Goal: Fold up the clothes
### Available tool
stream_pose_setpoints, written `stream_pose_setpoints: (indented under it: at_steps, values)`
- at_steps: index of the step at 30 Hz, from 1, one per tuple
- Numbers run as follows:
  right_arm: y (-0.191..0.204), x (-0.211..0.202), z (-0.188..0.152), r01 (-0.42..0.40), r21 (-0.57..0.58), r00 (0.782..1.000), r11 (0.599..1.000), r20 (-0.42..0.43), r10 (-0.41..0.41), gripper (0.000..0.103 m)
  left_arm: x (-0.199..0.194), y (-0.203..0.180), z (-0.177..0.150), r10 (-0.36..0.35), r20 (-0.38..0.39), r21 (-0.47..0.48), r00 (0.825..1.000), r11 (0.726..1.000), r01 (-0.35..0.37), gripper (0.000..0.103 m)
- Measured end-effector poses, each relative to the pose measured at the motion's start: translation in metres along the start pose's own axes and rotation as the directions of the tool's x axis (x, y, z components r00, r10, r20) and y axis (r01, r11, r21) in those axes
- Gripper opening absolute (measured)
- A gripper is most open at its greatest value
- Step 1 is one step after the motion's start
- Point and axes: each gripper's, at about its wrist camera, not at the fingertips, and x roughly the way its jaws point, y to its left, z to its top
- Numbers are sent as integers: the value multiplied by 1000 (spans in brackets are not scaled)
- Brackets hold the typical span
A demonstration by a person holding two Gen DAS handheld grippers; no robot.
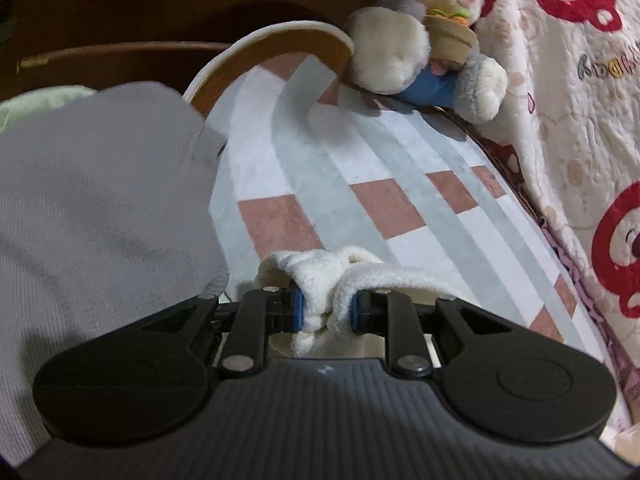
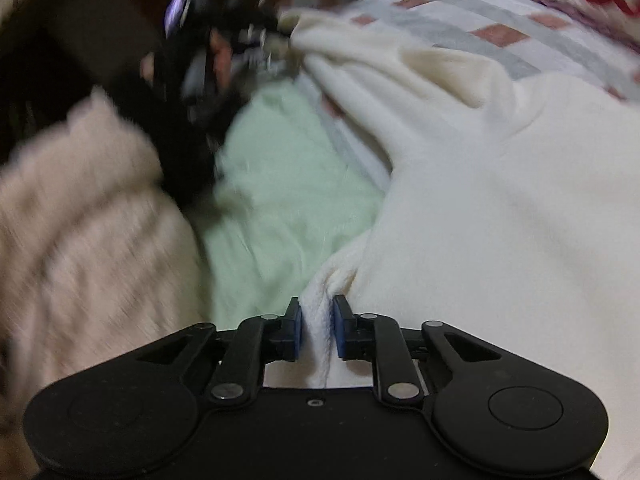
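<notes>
1. The left gripper (image 1: 326, 312) is clamped on a bunched fold of a cream fleece garment (image 1: 340, 276); the blue pads (image 1: 299, 309) press into the fabric from both sides.
2. In the left wrist view that pinched fold sits just above a bed (image 1: 360, 168) covered by a sheet with grey stripes and pink squares.
3. A grey knitted cloth (image 1: 100, 208) fills the left side of that view, with a strip of pale green fabric (image 1: 36, 104) showing behind it.
4. At the far end of the bed a curved wooden rail (image 1: 276, 48) rises, and a plush toy (image 1: 424, 36) leans there against a cream quilt with red cartoon prints (image 1: 568, 92) that runs along the bed's right edge.
5. The right gripper (image 2: 318, 328) holds an edge of the cream fleece garment (image 2: 500, 216); a ridge of the fabric stands between its blue pads (image 2: 341, 330), which touch it on both sides with the jaws narrowly apart.
6. In the right wrist view the garment spreads over the right half of the bed (image 2: 480, 20), one sleeve-like part stretching up and left to the left gripper (image 2: 280, 44), which is blurred and grips its end.
7. A pale green cloth (image 2: 280, 184) lies on the bed between the garment and a fuzzy pinkish sleeve (image 2: 80, 216) on the left; that sleeve is badly blurred.
</notes>
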Motion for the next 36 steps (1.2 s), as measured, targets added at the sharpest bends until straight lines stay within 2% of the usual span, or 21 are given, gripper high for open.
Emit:
stream_pose_setpoints:
  at_steps: [1,2,5,7,10,12,15,18,19,22,24,27,29,31,33,36]
  values:
    - [9,0,0,16,-43,1000,999,-3,-16,42,-1,2,-1,-7,3,-5,1000,1000,7,21]
    - [19,0,-1,32,-86,999,996,-6,-33,46,-4,2,-2,-14,8,-6,1000,1000,14,21]
    - [42,-10,-1,96,-238,995,966,-1,-99,48,-8,2,-1,-24,19,-5,1000,1000,24,22]
    - [45,-26,-2,71,-280,997,957,7,-72,47,-10,3,0,-20,25,-14,999,1000,20,23]
    - [26,-55,5,41,-219,997,975,80,-24,45,-16,7,1,-17,46,-34,999,999,19,24]
    - [1,-74,11,116,-119,984,986,151,-98,45,-21,7,3,-25,66,-42,997,999,27,26]
    - [-48,-96,7,253,48,946,966,198,-258,45,-33,4,8,-40,121,-49,992,998,47,28]
    - [-98,-117,1,375,218,883,901,211,-419,45,-47,4,11,-48,181,-88,982,994,65,32]
    - [-112,-125,-3,396,272,866,877,209,-455,45,-53,6,12,-43,203,-115,978,991,68,32]
    - [-139,-145,-20,418,373,832,828,208,-514,45,-69,16,18,-16,248,-165,969,985,58,32]
    - [-149,-148,-27,458,389,810,800,190,-555,46,-69,14,23,-44,199,-119,979,990,69,33]
    - [-162,-149,-34,527,401,766,750,158,-623,48,-63,-14,12,-157,101,-1,982,987,158,39]
    - [-175,-154,-36,548,430,743,718,144,-653,49,-59,-48,-2,-251,25,107,968,963,247,50]
    - [-189,-158,-37,552,456,729,698,142,-669,49,-54,-85,-18,-337,-68,205,939,916,344,54]
    - [-202,-161,-37,578,456,708,677,132,-694,49,-46,-127,-46,-410,-203,283,889,845,454,58]
    - [-223,-166,-38,630,440,670,640,109,-735,49,-36,-189,-96,-393,-397,412,829,731,544,63]
